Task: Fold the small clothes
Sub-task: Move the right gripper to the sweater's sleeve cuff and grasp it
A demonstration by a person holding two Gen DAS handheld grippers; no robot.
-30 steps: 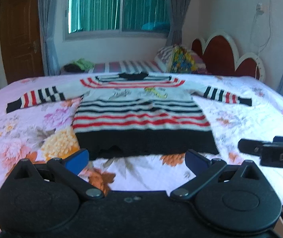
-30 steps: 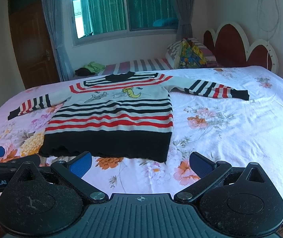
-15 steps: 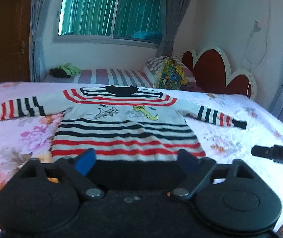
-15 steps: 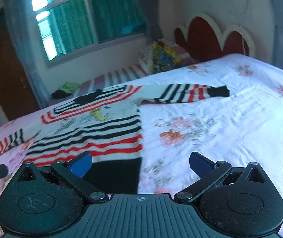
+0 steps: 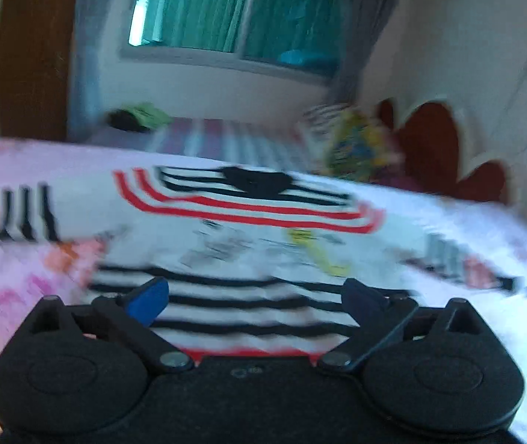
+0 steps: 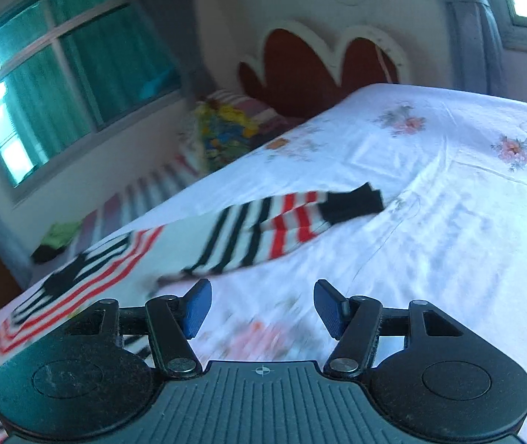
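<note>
Ahead of the right claw (image 6: 259, 305), toward the frame's centre, the red, black and white striped knit sweater's sleeve (image 6: 285, 222) runs lengthwise up-right across the floral-sheeted bed (image 6: 448, 222); its jaws are closing, nothing between them. Over the sweater's body (image 5: 245, 244), the left claw (image 5: 252, 292) is opening, apparently empty. Nothing blocks either.

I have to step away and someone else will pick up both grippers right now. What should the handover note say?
Left gripper: jaws opening, nothing between them, over the striped sweater's body.
Right gripper: jaws closing, nothing held, pointed toward the sweater's right sleeve.
Sweater lies spread flat on the floral bedsheet, both sleeves stretched out, black cuff at the right sleeve's far end.
Done: nothing folded.
Left: every fold; the right sleeve looks the likely first grab.
</note>
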